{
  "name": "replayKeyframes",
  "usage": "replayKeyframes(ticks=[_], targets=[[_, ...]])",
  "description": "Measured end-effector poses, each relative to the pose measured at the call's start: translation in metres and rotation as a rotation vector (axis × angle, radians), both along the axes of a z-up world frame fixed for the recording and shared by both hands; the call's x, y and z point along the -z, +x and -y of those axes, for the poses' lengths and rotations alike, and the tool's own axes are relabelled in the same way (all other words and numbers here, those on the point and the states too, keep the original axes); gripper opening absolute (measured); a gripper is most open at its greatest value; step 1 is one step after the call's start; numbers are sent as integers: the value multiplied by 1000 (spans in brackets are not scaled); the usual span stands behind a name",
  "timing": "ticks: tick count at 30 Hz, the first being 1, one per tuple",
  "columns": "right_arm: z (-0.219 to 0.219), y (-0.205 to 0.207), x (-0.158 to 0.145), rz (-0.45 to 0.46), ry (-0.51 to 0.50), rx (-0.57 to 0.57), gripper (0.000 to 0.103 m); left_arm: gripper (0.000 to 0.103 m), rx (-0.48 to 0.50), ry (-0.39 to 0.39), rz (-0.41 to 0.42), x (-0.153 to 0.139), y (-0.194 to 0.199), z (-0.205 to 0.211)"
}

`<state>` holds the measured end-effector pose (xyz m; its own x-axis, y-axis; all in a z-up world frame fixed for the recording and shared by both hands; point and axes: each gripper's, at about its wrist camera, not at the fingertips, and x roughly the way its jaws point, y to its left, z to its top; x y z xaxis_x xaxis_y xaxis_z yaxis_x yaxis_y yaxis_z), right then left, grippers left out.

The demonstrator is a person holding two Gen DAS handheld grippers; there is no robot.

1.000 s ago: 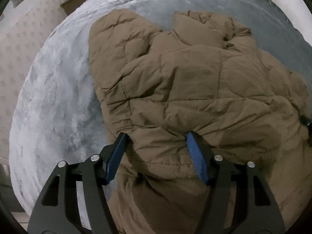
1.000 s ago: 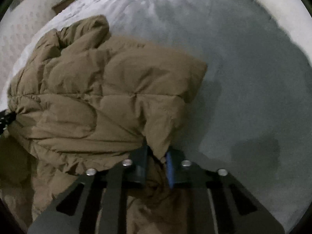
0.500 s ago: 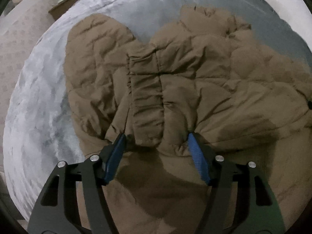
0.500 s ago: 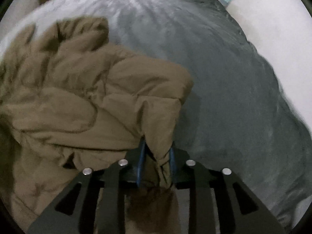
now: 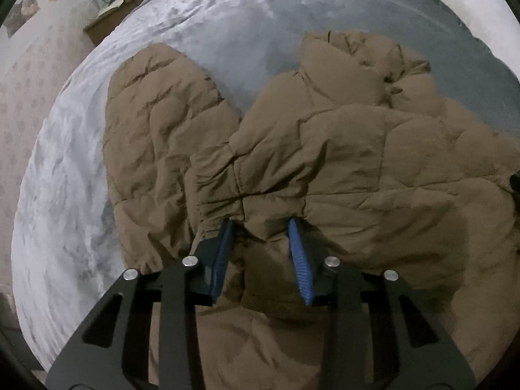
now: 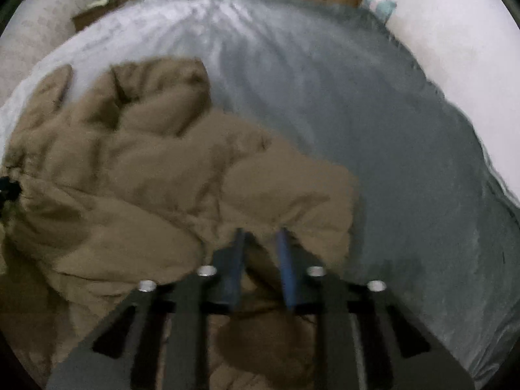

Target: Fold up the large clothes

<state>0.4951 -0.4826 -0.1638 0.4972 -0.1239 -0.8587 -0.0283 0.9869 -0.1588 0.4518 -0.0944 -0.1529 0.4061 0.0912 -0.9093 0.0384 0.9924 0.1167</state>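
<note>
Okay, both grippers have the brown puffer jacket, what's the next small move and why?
Probably carry both pinched edges forward, away from the person, and lay them down. The left gripper and right gripper each clamp a bunched fold of the jacket, lifted off the bed.

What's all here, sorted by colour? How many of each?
Brown: 1, the puffy jacket
Grey: 1, the bedspread
Black with blue pads: 2, the left gripper and the right gripper
Total: 4
</note>
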Motion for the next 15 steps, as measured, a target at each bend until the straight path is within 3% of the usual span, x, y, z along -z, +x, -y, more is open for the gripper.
replayKeyframes(ticks=[3,6,10,13,15], targets=[[9,4,26,-71,11,19,11,35,35,81,-25,14,7,18],[7,4,39,-108,-6,14,9,35,54,107,-60,24,14,32],[1,4,42,-156,-47,-9,9,35,64,81,-87,26,21,32],[3,1,39,-173,-18,3,9,35,57,49,-96,20,22,16],[6,-6,24,-134,34,-1,10,35,43,11,-89,11,23,5]])
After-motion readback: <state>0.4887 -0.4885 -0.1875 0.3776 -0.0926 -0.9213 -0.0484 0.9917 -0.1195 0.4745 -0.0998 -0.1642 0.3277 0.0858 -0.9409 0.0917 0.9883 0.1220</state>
